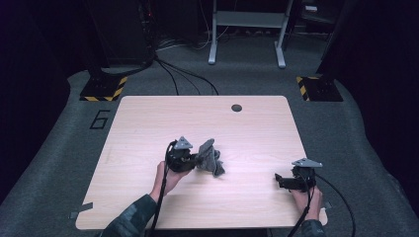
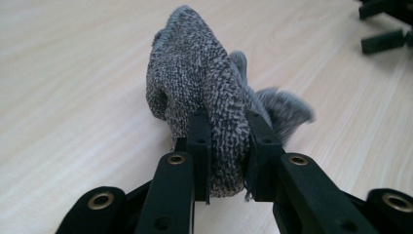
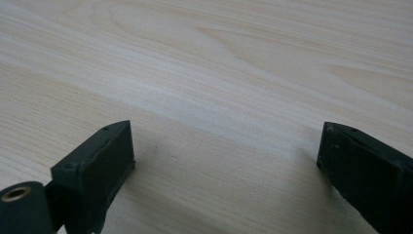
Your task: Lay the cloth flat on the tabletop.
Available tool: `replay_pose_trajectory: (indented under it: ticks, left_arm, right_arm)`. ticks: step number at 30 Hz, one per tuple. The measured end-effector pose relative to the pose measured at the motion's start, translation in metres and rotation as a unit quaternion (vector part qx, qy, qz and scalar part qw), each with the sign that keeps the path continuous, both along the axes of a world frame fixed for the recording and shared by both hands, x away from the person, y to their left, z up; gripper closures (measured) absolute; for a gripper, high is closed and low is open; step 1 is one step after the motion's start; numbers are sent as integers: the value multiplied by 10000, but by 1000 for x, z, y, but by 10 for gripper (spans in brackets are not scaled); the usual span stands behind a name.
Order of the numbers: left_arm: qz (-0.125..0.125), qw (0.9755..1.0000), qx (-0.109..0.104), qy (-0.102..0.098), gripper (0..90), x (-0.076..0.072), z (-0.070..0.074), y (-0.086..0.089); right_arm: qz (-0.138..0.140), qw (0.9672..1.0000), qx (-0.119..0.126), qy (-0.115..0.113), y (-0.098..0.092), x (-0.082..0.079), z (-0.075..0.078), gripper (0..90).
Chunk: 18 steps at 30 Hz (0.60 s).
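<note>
1. Grey knitted cloth, speckled dark and light, is seen crumpled just right of the centre of the high view, lying on the pale wooden counter.
2. Left gripper is held just left of the cloth in the high view, with a hand behind it and a camouflage-patterned sleeve entering from the lower left of the frame.
3. In the left gripper view the cloth is seen bunched upright at the centre of the frame, its lower part resting on the counter.
4. The left gripper's fingers are clamped on a fold of the cloth, one on each side of the fabric, with the knit pressed between them.
5. Right gripper is seen at the lower right of the high view, well apart from the cloth, low over the counter and pointed towards the left of the frame.
6. In the right gripper view its fingers are shown wide apart at the lower left and lower right corners, with bare wood grain between them.
7. A round dark hole is seen in the counter near its far edge, in the upper middle of the high view.
</note>
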<state>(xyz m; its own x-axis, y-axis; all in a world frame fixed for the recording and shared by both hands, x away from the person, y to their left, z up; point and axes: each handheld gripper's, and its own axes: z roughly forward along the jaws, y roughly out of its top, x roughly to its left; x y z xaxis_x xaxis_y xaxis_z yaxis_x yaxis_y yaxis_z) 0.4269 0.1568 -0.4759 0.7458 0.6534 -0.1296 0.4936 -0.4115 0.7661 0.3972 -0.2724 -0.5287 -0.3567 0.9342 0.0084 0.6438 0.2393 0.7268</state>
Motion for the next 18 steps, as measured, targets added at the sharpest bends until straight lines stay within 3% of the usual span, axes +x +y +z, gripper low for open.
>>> replay_pose_trajectory:
  ticks: [3,8,11,15,18]
  left_arm:
    - [-19,10000,39,22,606,-5,-5,0]
    - [90,9999,-19,-50,320,-10,5,10]
    - [144,9998,-67,-101,250,-11,15,17]
    - [250,9994,-109,-190,227,-5,29,29]
    - [325,9992,-221,-92,224,4,35,32]
  right_arm:
    - [-1,10000,0,-2,0,0,0,61]
    - [-8,10000,-6,15,0,0,1,62]
    - [14,10000,-28,48,1,2,2,65]
    - [116,9992,363,131,10,-1,8,89]
    - [306,9986,436,40,26,-2,17,99]
